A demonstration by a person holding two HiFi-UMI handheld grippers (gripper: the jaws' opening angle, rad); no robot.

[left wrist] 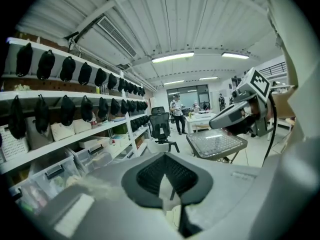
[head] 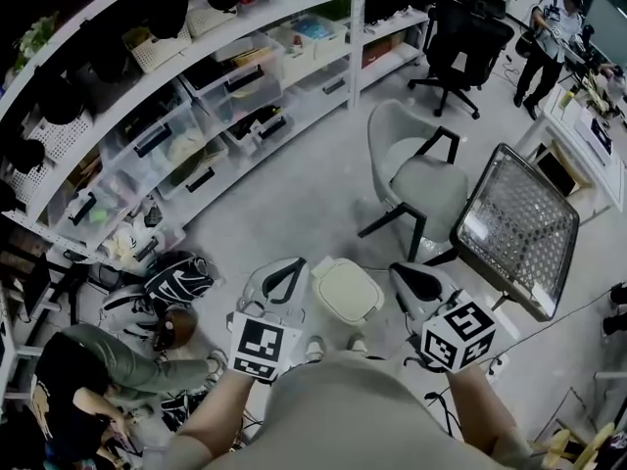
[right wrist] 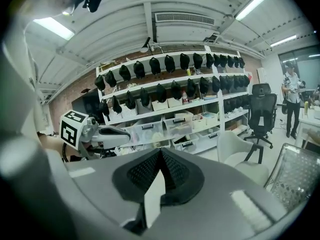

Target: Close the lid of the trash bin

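A small trash bin with a cream lid (head: 345,290) stands on the floor just in front of me, between the two grippers. From above, its lid looks flat and down. My left gripper (head: 287,268) hangs just left of the bin and my right gripper (head: 412,276) just right of it, both held above it and pointing forward. In the left gripper view the dark pads (left wrist: 150,176) meet at the tips with nothing between them. The right gripper view shows the pads (right wrist: 175,174) the same way. Neither gripper view shows the bin.
A grey chair (head: 426,179) and a tilted mesh panel (head: 517,225) stand ahead on the right. White shelves with plastic boxes (head: 196,116) run along the left. A person crouches at lower left (head: 98,360) beside bags (head: 176,277). Another person stands at far right (head: 549,37).
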